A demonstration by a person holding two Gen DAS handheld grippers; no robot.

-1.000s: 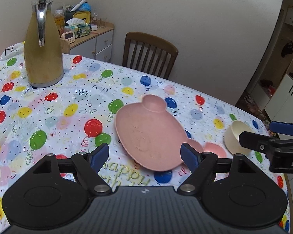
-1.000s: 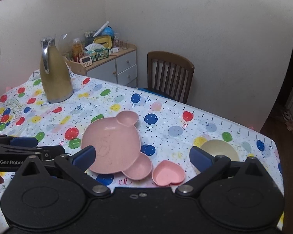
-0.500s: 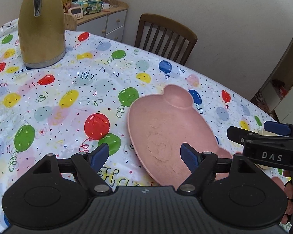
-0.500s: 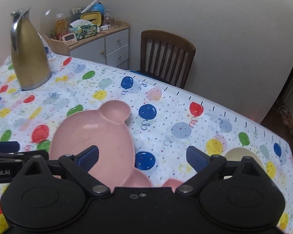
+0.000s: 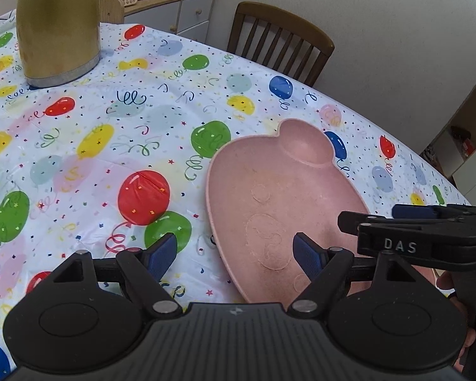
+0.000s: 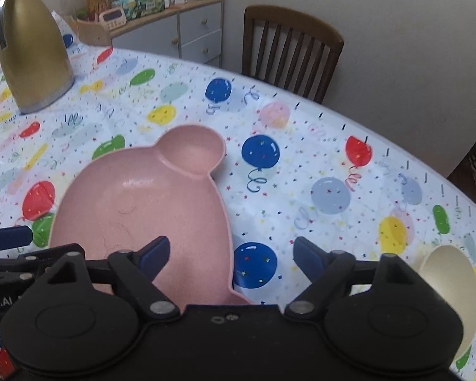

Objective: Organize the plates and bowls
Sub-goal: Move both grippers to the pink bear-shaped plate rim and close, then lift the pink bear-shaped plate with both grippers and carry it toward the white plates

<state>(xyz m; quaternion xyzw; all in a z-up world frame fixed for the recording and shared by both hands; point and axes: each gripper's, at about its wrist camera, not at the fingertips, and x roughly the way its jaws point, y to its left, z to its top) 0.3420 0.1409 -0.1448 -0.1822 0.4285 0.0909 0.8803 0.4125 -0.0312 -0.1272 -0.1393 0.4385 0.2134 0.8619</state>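
A pink bear-shaped plate [image 5: 279,203] lies flat on the balloon tablecloth; it also shows in the right wrist view [image 6: 149,209]. My left gripper [image 5: 236,252] is open and empty, its jaws straddling the plate's near left edge from above. My right gripper [image 6: 230,254] is open and empty over the plate's near right edge; it appears in the left wrist view [image 5: 409,225] at the right. A cream bowl [image 6: 450,289] sits at the right, partly hidden by the right gripper body. The small pink heart dish is hidden.
A gold thermos jug [image 5: 57,22] stands at the far left of the table [image 5: 79,146]. A wooden chair [image 6: 288,50] stands behind the table's far edge. A cabinet with clutter [image 6: 161,22] is against the wall. The table's curved edge runs close on the right.
Both grippers have moved forward and down toward the pink plate, which now fills more of each view. The heart dish has passed out of sight under the right gripper. Jaws stayed open.
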